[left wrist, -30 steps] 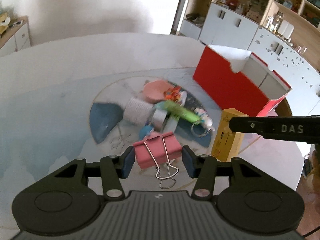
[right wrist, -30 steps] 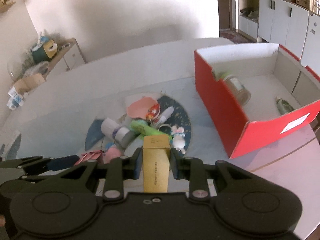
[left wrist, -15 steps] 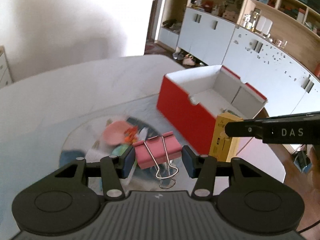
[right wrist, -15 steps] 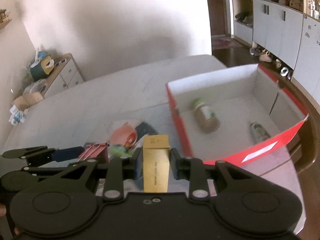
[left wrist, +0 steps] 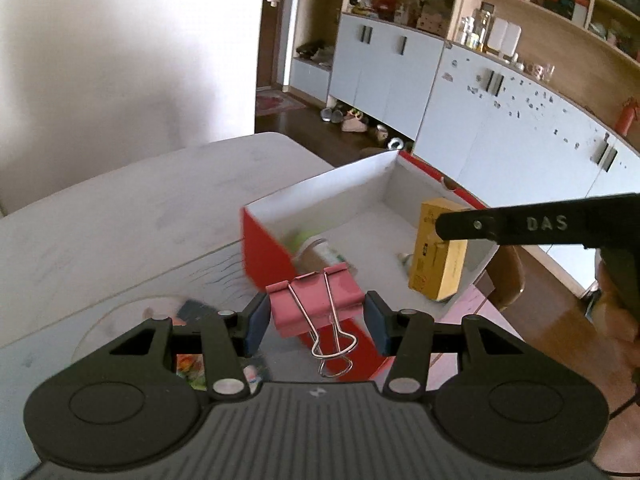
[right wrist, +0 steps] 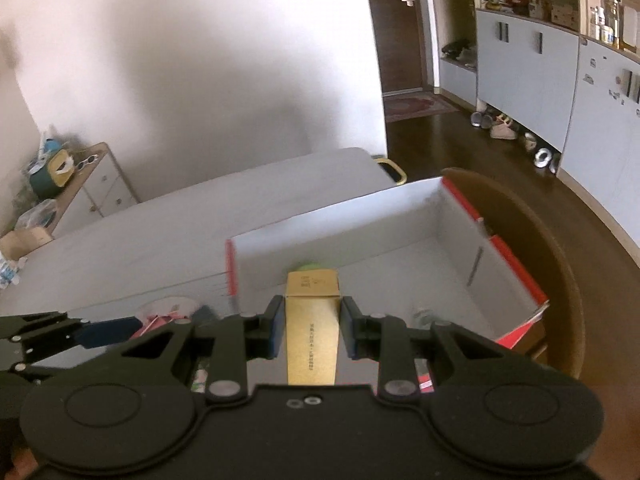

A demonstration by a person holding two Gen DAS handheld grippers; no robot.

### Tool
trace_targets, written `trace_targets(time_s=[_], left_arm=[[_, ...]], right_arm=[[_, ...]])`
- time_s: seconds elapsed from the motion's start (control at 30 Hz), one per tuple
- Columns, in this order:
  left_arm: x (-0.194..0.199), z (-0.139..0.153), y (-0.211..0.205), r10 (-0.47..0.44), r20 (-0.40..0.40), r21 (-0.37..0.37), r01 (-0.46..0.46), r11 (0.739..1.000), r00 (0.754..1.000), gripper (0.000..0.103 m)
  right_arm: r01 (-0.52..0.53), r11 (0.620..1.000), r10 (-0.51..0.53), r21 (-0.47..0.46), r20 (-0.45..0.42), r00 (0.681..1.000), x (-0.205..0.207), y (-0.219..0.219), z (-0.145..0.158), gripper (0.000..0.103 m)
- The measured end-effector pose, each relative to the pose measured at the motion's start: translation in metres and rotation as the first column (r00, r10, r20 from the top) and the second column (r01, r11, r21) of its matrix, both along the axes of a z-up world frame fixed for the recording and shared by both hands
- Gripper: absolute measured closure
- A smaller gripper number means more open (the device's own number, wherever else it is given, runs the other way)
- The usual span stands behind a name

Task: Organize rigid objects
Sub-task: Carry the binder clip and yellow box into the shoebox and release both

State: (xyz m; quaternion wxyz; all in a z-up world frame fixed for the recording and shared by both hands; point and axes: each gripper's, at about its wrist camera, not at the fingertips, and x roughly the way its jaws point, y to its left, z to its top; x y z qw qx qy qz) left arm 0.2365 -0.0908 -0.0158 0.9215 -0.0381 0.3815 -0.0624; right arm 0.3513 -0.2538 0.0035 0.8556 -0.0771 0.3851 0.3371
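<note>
My left gripper point(left wrist: 316, 316) is shut on a pink binder clip point(left wrist: 316, 302) with wire handles, held above the near left corner of the red box point(left wrist: 264, 252). My right gripper point(right wrist: 313, 326) is shut on a yellow carton point(right wrist: 312, 332), held over the open red box point(right wrist: 516, 268). In the left wrist view the carton point(left wrist: 436, 260) hangs over the box's right part, under the right gripper's finger point(left wrist: 536, 226). A jar with a green lid point(left wrist: 316, 250) lies inside the box.
The round mat point(left wrist: 132, 316) with several small items lies below left on the grey table point(left wrist: 120, 216). A wooden chair back point(right wrist: 532, 232) stands beyond the box. Cabinets and shoes line the right wall.
Both grippers moved right and up from over the pile to over the red box, carrying the clip and the carton. The pile has slid nearly out of view.
</note>
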Motion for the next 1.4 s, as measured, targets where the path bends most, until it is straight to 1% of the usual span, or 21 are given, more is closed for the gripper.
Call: trace_targets(time_s=[0.1,0.17,0.4,0.63,0.9,1.03,1.13,1.27,1.4], left_arm=[[0.015,-0.002,-0.020,-0.018,-0.003,0.008,0.018,1.000,1.000,0.053],[0.027,-0.005,-0.034,-0.025,-0.019,0.012,0.025,1.000,0.999,0.053],[0.066,-0.028,-0.067,-0.025,-0.101,0.029,0.028,0.999,0.995,0.053],[0.099,-0.054,-0.092,-0.029,-0.194,0.056,0.040,0.998,0.981,0.053],[0.125,-0.075,-0.104,-0.013,-0.273,0.069,0.034,0.997,0.962,0.053],[0.139,-0.084,-0.104,-0.008,-0.324,0.050,0.025,0.998,0.946,0.053],[0.147,-0.091,-0.106,-0.002,-0.354,0.061,0.025,0.998,0.935,0.053],[0.154,-0.096,-0.106,0.001,-0.390,0.050,0.020,0.999,0.921,0.053],[0.161,-0.102,-0.109,0.003,-0.420,0.059,0.024,0.998,0.908,0.053]], right_arm=[[0.004,1.000,-0.004,-0.012,-0.001,1.000,0.018,-0.008,-0.004,0.075],[0.006,1.000,-0.007,-0.020,-0.009,1.000,0.031,-0.012,-0.009,0.075],[0.007,0.999,-0.010,-0.046,-0.060,0.998,0.068,-0.018,-0.035,0.075],[-0.037,0.996,0.028,-0.085,-0.104,0.994,0.092,-0.010,-0.060,0.075],[-0.078,0.990,0.059,-0.121,-0.151,0.987,0.118,0.001,-0.083,0.075],[-0.093,0.987,0.070,-0.132,-0.171,0.983,0.127,0.007,-0.090,0.075],[-0.093,0.985,0.066,-0.142,-0.189,0.980,0.136,0.011,-0.096,0.075],[-0.096,0.985,0.066,-0.144,-0.203,0.977,0.144,0.017,-0.099,0.075],[-0.095,0.982,0.058,-0.161,-0.221,0.973,0.153,0.025,-0.102,0.075]])
